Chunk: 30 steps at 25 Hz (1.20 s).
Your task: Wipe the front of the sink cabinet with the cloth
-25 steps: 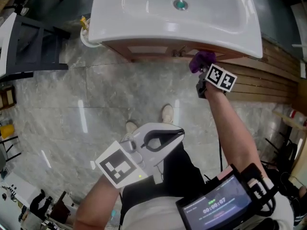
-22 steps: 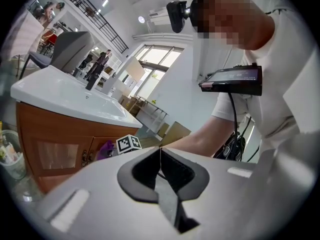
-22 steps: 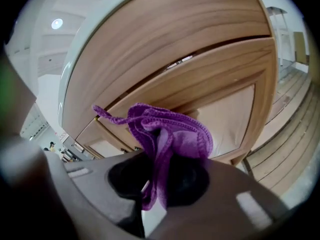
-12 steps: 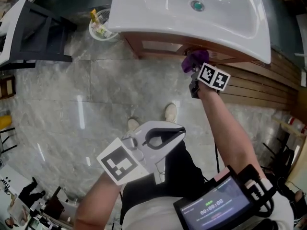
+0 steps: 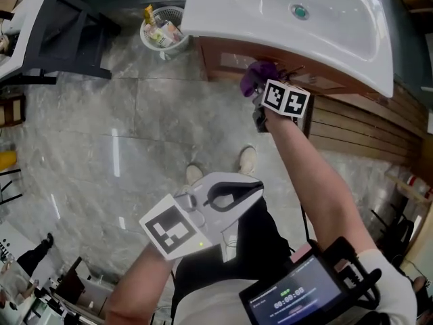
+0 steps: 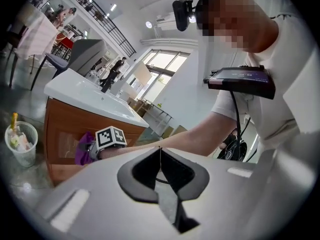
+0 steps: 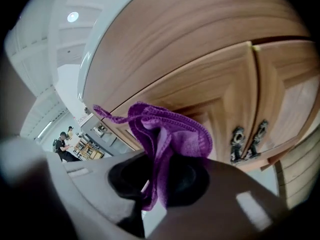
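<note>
A purple cloth [image 7: 167,136] bunches out of my right gripper [image 7: 156,176], whose jaws are shut on it. It presses against the wooden door of the sink cabinet [image 7: 200,89], left of two dark metal handles [image 7: 248,138]. From above, the cloth [image 5: 256,75] and right gripper [image 5: 260,90] sit under the white basin's [image 5: 270,19] front edge, against the cabinet [image 5: 226,63]. My left gripper [image 5: 254,186] is held low near my body, jaws closed with nothing in them. The left gripper view shows the cloth [image 6: 84,147] against the cabinet front [image 6: 62,134] beyond its jaws [image 6: 160,151].
A small wire wastebasket [image 5: 164,27] with rubbish stands on the marble floor left of the cabinet. A dark table [image 5: 61,29] is at the far left. Wooden slat panelling [image 5: 358,131] runs along the right wall. My shoes [image 5: 247,160] stand on the tiles below the sink.
My right gripper has slid leftward along the cabinet front with the cloth, from the right door toward the middle. The left gripper has stayed where it was.
</note>
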Each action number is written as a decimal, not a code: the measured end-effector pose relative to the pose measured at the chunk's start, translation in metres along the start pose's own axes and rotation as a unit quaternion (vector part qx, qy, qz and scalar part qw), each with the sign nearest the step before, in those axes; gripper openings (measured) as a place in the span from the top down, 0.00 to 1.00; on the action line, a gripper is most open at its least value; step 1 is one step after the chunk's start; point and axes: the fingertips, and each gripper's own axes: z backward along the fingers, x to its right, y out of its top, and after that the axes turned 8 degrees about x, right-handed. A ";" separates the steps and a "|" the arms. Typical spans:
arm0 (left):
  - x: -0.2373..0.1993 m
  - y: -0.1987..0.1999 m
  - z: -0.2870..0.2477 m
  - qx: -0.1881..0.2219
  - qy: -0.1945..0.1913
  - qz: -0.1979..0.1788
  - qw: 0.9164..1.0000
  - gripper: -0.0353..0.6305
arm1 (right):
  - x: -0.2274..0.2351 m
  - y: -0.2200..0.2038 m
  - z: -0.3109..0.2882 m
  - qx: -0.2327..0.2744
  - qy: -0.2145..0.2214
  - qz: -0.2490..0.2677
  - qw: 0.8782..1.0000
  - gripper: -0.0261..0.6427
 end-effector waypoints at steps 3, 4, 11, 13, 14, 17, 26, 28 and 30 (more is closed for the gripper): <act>-0.002 -0.003 0.013 0.005 0.007 0.003 1.000 0.94 | -0.027 -0.006 -0.019 -0.009 0.018 0.012 1.000 0.85; -0.003 -0.003 0.018 0.007 0.011 0.005 1.000 0.93 | -0.035 -0.009 -0.026 -0.013 0.024 0.016 1.000 0.85; -0.013 -0.005 0.047 0.015 0.038 0.013 0.999 0.94 | -0.088 -0.021 -0.060 -0.034 0.061 0.042 0.997 0.85; -0.016 -0.006 0.051 0.016 0.041 0.014 0.999 0.93 | -0.098 -0.025 -0.066 -0.040 0.071 0.053 0.995 0.85; -0.017 -0.006 0.052 0.017 0.042 0.015 0.999 0.94 | -0.103 -0.027 -0.068 -0.044 0.077 0.060 0.994 0.85; -0.018 -0.008 0.053 0.017 0.042 0.015 0.999 0.93 | -0.110 -0.031 -0.068 -0.048 0.096 0.066 0.992 0.85; -0.005 -0.014 0.018 -0.011 -0.005 0.015 1.000 0.93 | -0.046 -0.018 0.005 -0.009 0.076 0.014 0.997 0.85; -0.002 -0.016 0.005 -0.016 -0.021 0.015 1.000 0.93 | -0.013 -0.011 0.033 0.008 0.055 0.006 0.998 0.85; 0.003 -0.020 -0.011 -0.027 -0.037 0.015 0.999 0.94 | 0.027 -0.006 0.061 0.019 0.025 -0.003 1.000 0.85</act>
